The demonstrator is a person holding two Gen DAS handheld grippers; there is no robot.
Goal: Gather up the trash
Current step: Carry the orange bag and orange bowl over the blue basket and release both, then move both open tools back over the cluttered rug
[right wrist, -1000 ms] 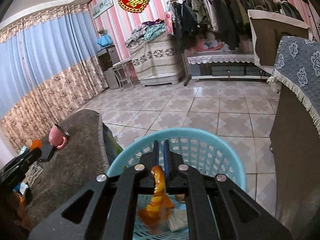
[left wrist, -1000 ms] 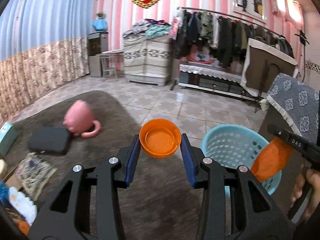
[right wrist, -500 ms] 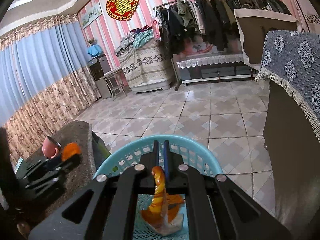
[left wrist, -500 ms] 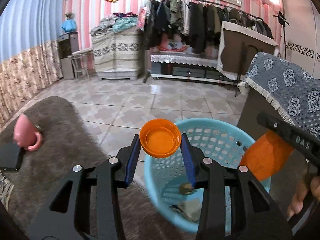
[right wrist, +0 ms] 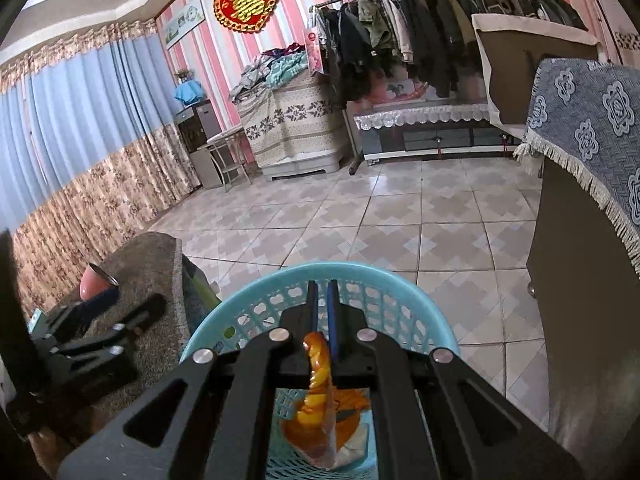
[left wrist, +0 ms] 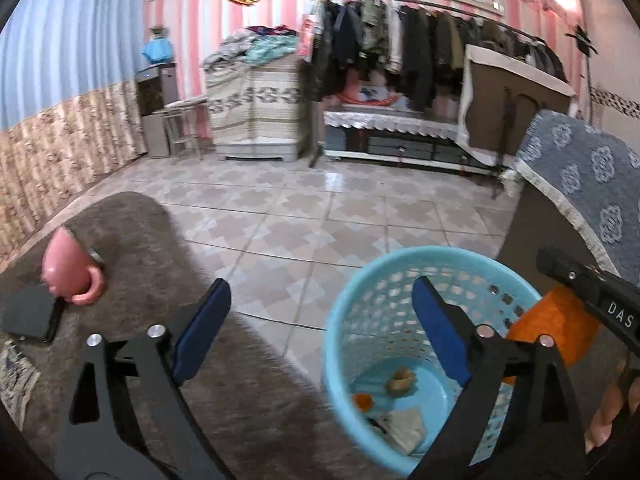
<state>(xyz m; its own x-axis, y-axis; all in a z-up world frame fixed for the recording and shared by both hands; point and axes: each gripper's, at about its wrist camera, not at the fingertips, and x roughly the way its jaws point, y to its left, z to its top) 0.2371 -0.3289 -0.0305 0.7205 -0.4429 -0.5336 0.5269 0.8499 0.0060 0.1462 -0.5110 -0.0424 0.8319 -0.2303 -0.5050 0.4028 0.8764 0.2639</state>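
Note:
My left gripper point(left wrist: 320, 324) hangs above the near left rim of the light blue basket point(left wrist: 340, 320); its jaws are opening wide and nothing is between them. A small orange cap point(left wrist: 364, 401) lies on the basket floor beside a brown scrap point(left wrist: 402, 378) and crumpled white paper point(left wrist: 404, 420). My right gripper point(right wrist: 322, 296) is shut on an orange wrapper point(right wrist: 318, 380) that dangles over the basket point(right wrist: 248, 308). In the left wrist view the right gripper point(left wrist: 600, 304) and its wrapper point(left wrist: 552, 328) show at the basket's right side.
A pink mug point(left wrist: 70, 276) lies on its side on the brown covered surface point(left wrist: 140, 240) at left, next to a dark pouch point(left wrist: 28, 316). A cabinet under a blue-grey patterned cloth point(left wrist: 580, 184) stands right of the basket. Tiled floor point(left wrist: 320, 208) stretches beyond.
The left gripper swung right over the basket, then opened; the orange cap left its jaws and now lies in the basket. The right gripper kept the wrapper over the basket.

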